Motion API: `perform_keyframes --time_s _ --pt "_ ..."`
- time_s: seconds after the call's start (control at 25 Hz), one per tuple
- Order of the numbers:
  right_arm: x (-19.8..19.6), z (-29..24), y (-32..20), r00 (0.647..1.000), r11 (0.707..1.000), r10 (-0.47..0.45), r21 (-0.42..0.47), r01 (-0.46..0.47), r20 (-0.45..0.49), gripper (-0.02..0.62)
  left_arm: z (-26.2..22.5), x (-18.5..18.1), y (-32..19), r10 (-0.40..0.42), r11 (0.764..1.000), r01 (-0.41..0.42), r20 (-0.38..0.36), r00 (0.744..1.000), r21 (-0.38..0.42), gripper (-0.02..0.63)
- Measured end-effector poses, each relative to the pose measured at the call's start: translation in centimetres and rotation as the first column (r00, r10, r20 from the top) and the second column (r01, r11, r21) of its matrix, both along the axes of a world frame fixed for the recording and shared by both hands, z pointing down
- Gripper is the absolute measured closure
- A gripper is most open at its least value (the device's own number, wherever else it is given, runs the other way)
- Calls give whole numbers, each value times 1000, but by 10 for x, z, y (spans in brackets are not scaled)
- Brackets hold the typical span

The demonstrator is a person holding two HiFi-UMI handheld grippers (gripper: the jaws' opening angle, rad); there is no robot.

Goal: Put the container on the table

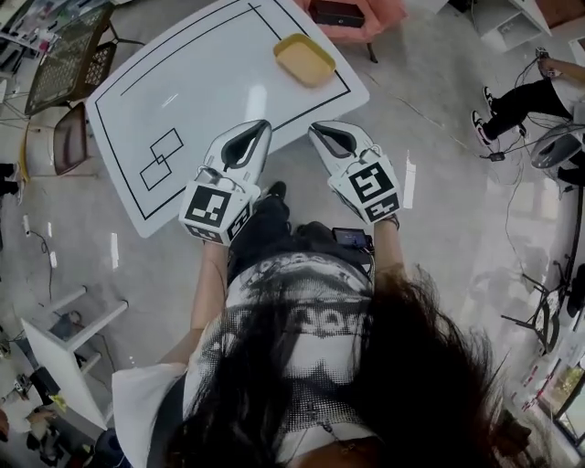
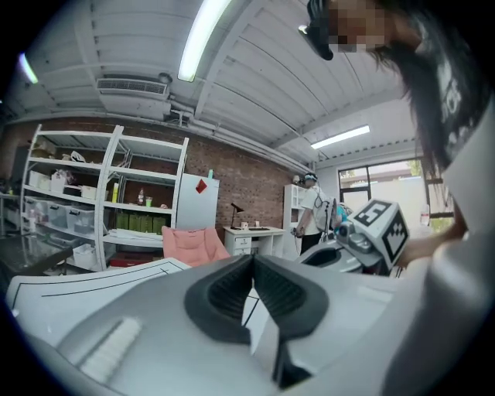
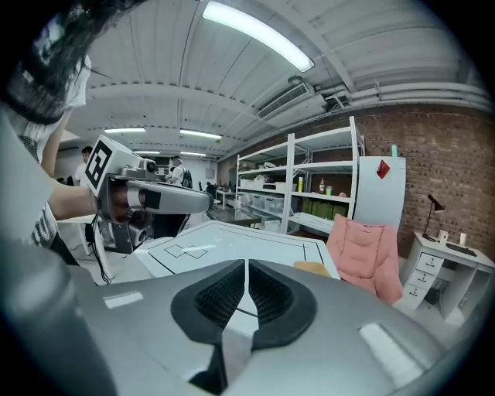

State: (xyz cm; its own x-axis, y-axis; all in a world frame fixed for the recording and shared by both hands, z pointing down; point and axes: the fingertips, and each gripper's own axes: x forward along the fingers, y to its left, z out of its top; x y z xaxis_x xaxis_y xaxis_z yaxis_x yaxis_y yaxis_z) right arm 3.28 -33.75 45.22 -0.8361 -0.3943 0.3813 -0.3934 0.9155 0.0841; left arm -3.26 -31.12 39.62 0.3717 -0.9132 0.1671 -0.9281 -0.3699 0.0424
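A yellow, shallow plastic container [image 1: 304,59] sits on the big white surface [image 1: 210,82], at the far corner, inside the black line drawn round the edge. It lies flat with its open side up, and it looks empty. Two small black squares [image 1: 163,157] that cross each other are drawn on the nearer part of the surface, well apart from the container. The person holds both tools side by side at the near edge of the surface, far from the container. The left gripper [image 1: 265,123] has its jaws together with nothing in them. The right gripper [image 1: 313,126] has its jaws together too, and they hold nothing. Both point out over the surface. A pink soft chair [image 1: 366,18] stands just behind the far corner, with a dark box [image 1: 336,13] on its seat.
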Motion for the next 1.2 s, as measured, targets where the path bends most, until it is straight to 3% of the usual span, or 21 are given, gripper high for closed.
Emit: perform_keyframes --time_s 0.32,0.56,1.2 --pt "38 -1 59 998 998 -58 17 57 17 591 4 34 72 -100 995 101 7 995 -2 606" --pt "43 -3 99 994 994 -106 34 104 41 591 13 38 118 -160 987 161 19 987 -12 606" --pt "31 -43 171 974 971 -211 136 198 85 591 18 34 178 -187 982 187 26 982 7 606"
